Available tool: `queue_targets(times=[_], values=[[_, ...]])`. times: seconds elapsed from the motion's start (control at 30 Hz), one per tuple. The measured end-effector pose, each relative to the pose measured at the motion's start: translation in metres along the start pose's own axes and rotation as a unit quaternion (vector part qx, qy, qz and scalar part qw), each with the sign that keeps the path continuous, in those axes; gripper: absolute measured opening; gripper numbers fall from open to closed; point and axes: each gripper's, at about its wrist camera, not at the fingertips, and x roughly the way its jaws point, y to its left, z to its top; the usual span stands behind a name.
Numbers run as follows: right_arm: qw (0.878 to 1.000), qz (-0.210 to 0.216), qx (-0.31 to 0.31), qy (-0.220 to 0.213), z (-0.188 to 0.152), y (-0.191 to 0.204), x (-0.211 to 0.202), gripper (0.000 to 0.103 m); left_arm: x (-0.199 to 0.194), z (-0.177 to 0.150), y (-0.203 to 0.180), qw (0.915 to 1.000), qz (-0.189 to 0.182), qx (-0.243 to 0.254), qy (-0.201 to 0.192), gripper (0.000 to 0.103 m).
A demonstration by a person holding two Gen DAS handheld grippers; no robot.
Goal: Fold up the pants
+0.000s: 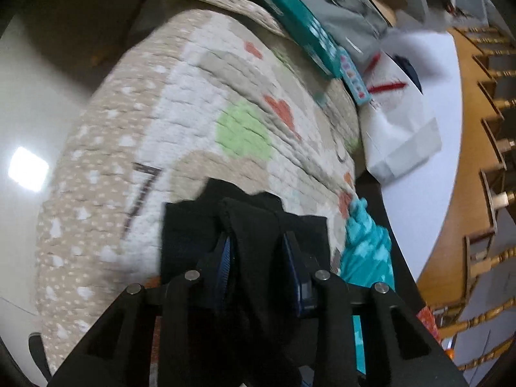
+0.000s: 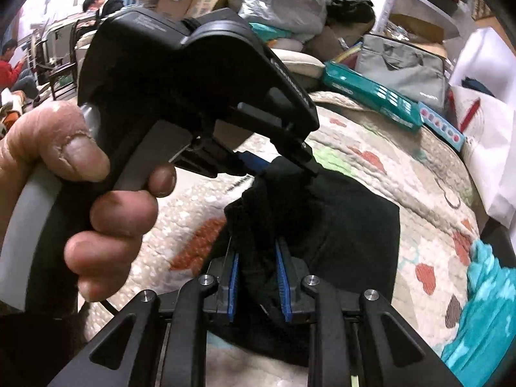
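Observation:
The black pants [image 1: 245,235] hang bunched over a quilted bed cover [image 1: 180,103] with hearts and dots. My left gripper [image 1: 259,251] is shut on a fold of the black pants, its blue pads pressing the cloth. In the right wrist view my right gripper [image 2: 258,267] is shut on another bunch of the pants [image 2: 348,225], which drape over the quilt [image 2: 387,161]. The left gripper's body [image 2: 193,90], held by a hand [image 2: 80,193], grips the same cloth just above and beyond the right one.
A turquoise cloth [image 2: 480,306] lies at the quilt's right edge. Teal boxes [image 2: 371,96], a grey bag [image 2: 406,67] and a white paper bag [image 1: 403,129] crowd the far side. Wooden chairs [image 1: 490,193] stand at the right. People sit at the far left [image 2: 16,71].

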Motion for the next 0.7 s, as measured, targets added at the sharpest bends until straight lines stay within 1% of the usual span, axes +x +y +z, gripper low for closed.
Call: queue_targets(times=[0.07,0.1,0.13,0.17,0.2,0.23,0.27,0.33,0.4,0.47,0.5,0.53,0.57,0.6,0.63,0.7], values=[[1.000,0.006,-0.018,0.016,-0.001,0.011,0.014,0.023,0.000,0.000,0.011,0.9998,0.014,-0.013,-0.004,0.031],[0.999,0.010,-0.027,0.027,-0.004,0.014,0.022,0.027,0.002,0.000,0.017,0.9995,0.026,-0.016,-0.004,0.031],[0.998,0.015,-0.038,0.041,-0.008,0.018,0.030,0.031,0.005,0.000,0.021,0.9992,0.037,-0.018,-0.002,0.037],[0.998,0.016,-0.044,0.047,-0.012,0.020,0.034,0.033,0.007,0.000,0.026,0.9989,0.042,-0.021,0.000,0.048],[0.998,0.019,-0.045,0.049,-0.014,0.020,0.033,0.039,0.008,0.000,0.031,0.9987,0.043,-0.028,0.002,0.053],[0.998,0.033,-0.038,0.047,-0.015,0.015,0.025,0.045,0.006,-0.001,0.037,0.9986,0.036,-0.038,0.002,0.058],[0.997,0.049,-0.028,0.045,-0.015,0.009,0.016,0.048,0.001,0.000,0.041,0.9984,0.032,-0.046,-0.001,0.058],[0.997,0.076,0.000,0.032,-0.016,-0.008,-0.008,0.065,-0.014,0.003,0.049,0.9978,0.017,-0.062,-0.017,0.058],[0.996,0.081,0.027,0.011,-0.018,-0.032,-0.032,0.066,-0.036,0.002,0.055,0.9960,0.004,-0.075,-0.048,0.058],[0.997,0.060,0.057,-0.004,-0.021,-0.062,-0.049,0.066,-0.054,-0.002,0.054,0.9941,0.013,-0.077,-0.075,0.058],[0.996,0.044,0.075,-0.008,-0.023,-0.076,-0.053,0.066,-0.063,-0.006,0.049,0.9936,0.019,-0.069,-0.087,0.058],[0.995,0.029,0.097,-0.007,-0.026,-0.092,-0.054,0.065,-0.068,-0.011,0.040,0.9934,0.024,-0.058,-0.096,0.058],[0.992,0.018,0.127,0.001,-0.029,-0.109,-0.050,0.061,-0.071,-0.016,0.032,0.9936,0.027,-0.045,-0.100,0.058],[0.989,0.017,0.148,0.007,-0.031,-0.119,-0.047,0.041,-0.071,-0.023,0.020,0.9943,0.027,-0.027,-0.100,0.058],[0.982,0.028,0.185,0.017,-0.035,-0.132,-0.039,0.025,-0.070,-0.028,0.010,0.9948,0.027,-0.011,-0.097,0.058],[0.972,0.058,0.226,0.024,-0.042,-0.139,-0.031,0.024,-0.059,-0.039,-0.011,0.9956,0.037,0.025,-0.082,0.060]])
